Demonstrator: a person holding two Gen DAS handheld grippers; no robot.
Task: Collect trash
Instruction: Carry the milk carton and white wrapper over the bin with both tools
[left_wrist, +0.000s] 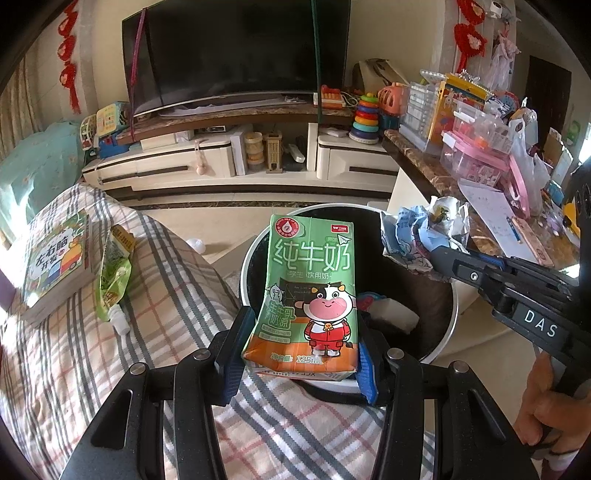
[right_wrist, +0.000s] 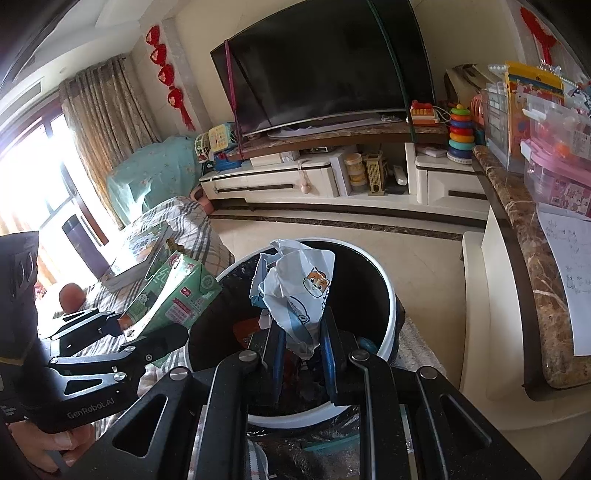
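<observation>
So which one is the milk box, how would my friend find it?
Find the round white trash bin beside the plaid couch. Right above its near rim, the left gripper squeezes the milk box: green, with a cartoon cow in red, unlike the crumpled white-and-blue wrapper nearby.

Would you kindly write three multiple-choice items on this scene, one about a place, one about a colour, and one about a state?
1. Where is the book?
A. on the plaid cover
B. inside the bin
C. on the TV stand

2. What is the main colour of the milk carton?
A. blue
B. green
C. yellow

3. What is the right gripper doing?
A. hanging open
B. clamping the crumpled wrapper
C. holding a pen

Answers:
1 A: the book lies on the plaid cover.
2 B: the milk carton, held by the left gripper, is mostly green.
3 B: the right gripper pinches the crumpled wrapper above the trash bin.
</observation>
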